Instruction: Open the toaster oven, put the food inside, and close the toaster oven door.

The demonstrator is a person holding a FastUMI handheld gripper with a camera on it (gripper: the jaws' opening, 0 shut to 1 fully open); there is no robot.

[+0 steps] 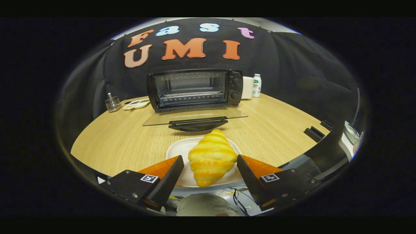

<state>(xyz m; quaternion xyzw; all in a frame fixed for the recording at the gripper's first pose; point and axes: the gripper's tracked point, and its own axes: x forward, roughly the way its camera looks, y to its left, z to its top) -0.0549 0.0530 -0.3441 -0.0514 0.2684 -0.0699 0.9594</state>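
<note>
We hold the hand-held gripper (pixel 210 162) low over the table (pixel 130 136), fingers spread wide apart and flanking the croissant (pixel 212 157), neither pad touching it yet. The croissant lies on a white plate (pixel 177 150), tip pointing to 12 o'clock, where the oven (pixel 195 88) stands with its glass door (pixel 195 116) folded down flat. To grasp well, we judge we should close evenly on its broad middle, squeezing gently, then lift clear of the door handle (pixel 198 123) before reaching in. The gripper looks level, aimed straight ahead.
</note>
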